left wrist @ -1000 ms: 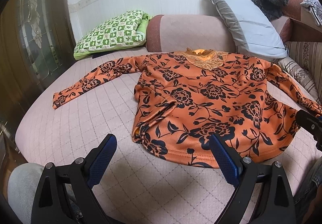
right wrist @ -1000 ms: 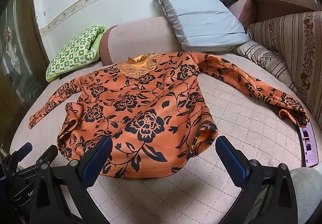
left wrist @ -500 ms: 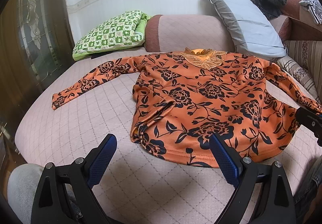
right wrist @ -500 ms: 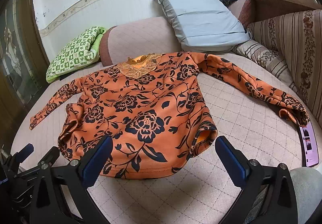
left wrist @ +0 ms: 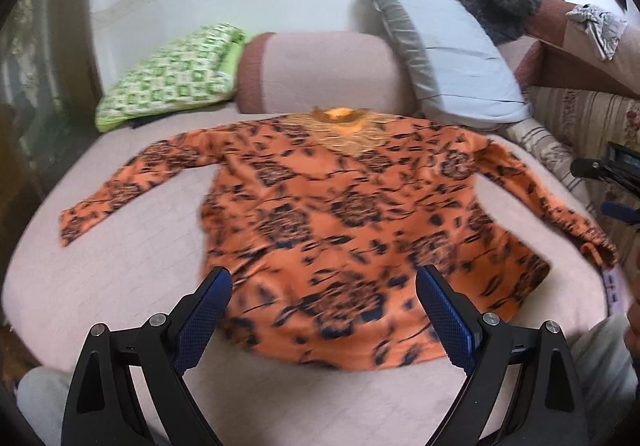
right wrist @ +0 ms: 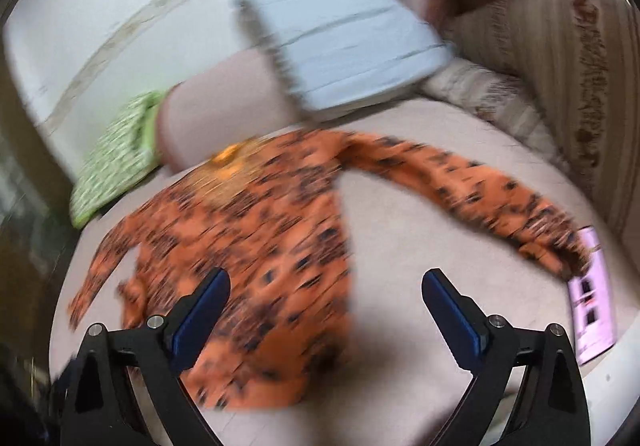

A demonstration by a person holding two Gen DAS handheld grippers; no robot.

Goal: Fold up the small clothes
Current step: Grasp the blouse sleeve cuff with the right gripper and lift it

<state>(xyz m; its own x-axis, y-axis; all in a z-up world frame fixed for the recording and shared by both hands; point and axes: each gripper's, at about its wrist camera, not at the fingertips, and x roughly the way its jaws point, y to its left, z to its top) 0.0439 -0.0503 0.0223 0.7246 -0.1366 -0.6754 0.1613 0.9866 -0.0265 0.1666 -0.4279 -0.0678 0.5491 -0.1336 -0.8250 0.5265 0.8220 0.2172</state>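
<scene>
Left wrist view, L to R: green checked cushion (left wrist: 172, 75) was seen at far left against the wall, pink bolster (left wrist: 320, 73) beside it, grey pillow (left wrist: 452, 57) propped further right. The orange floral top (left wrist: 352, 221) was laid flat, front up, on the pink quilted bed (left wrist: 112, 278), collar toward the bolster, both sleeves spread outward. The left gripper (left wrist: 322, 320) was held over the near hem w/ jaws spread wide and nothing between the pads; hem fabric was seen in the gap but apart from both fingers. Part of the right gripper was noted at the right edge, near the right cuff.

Right wrist view (heavily blurred): the top (right wrist: 256, 254) was seen lower left to centre, its right sleeve running out toward a phone (right wrist: 592, 294) w/ a lit pink screen at the bed's right edge. The right gripper (right wrist: 324, 310) was likewise wide open and empty; its left finger overlapped the garment's right side, its right finger stood over bare bed. Contact w/ cloth could not be told.

Vs. 0.5 s ago: both views were found motion-blurred where earlier they were sharp. The left view had shifted so the hem sat between the fingers rather than ahead of them. The right view had tilted and swung right, w/ the top displaced toward lower left. Jaw opening was unchanged on both. Garment layout appeared the same.
</scene>
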